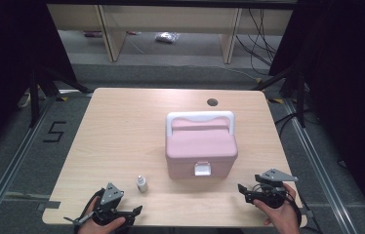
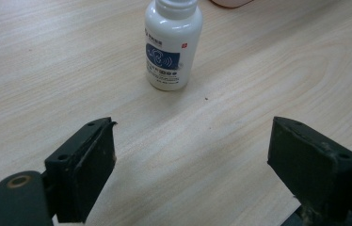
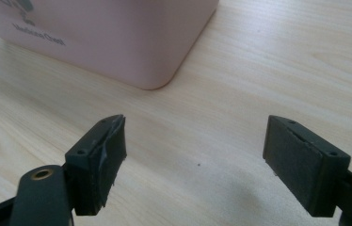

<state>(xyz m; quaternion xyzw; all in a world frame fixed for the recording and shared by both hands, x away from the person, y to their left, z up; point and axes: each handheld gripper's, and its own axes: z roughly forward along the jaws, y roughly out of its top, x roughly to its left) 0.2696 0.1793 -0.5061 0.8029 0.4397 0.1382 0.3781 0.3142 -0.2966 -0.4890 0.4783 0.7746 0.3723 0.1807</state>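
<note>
- Medicine bottle (image 2: pixel 173 44), one: small, white plastic, blue label, white cap. Stands upright on the counter (image 1: pixel 122 126), just in front of the left gripper (image 1: pixel 131 213) and near the front left corner of the chest. Judged light, rigid and smooth-walled; likely to tip if nudged high up. Best taken across the round body at label height, one finger either side.
- Medicine chest (image 1: pixel 201 148), one: pink plastic box, lid down, white carrying handle (image 1: pixel 199 118) folded back over the top, white latch (image 1: pixel 202 169) on the front face. Sits mid-counter, towards the right. Judged stiff and bulkier than the bottle, too broad for a single grip across the body; the latch or handle are the places to take hold.
- Left gripper, one: held at the counter's front left edge, fingers (image 2: pixel 89 162) spread wide, nothing between them; bottle lies ahead, apart from both.
- Right gripper (image 1: pixel 242 189), one: held at the front right, aimed at the chest's near corner, fingers (image 3: pixel 101 155) wide apart and empty; chest not touched.
- Counter, one: pale wood-grain top, round cable hole (image 1: pixel 212 102) at the far side.
- Hands, two: one on each gripper.
</note>
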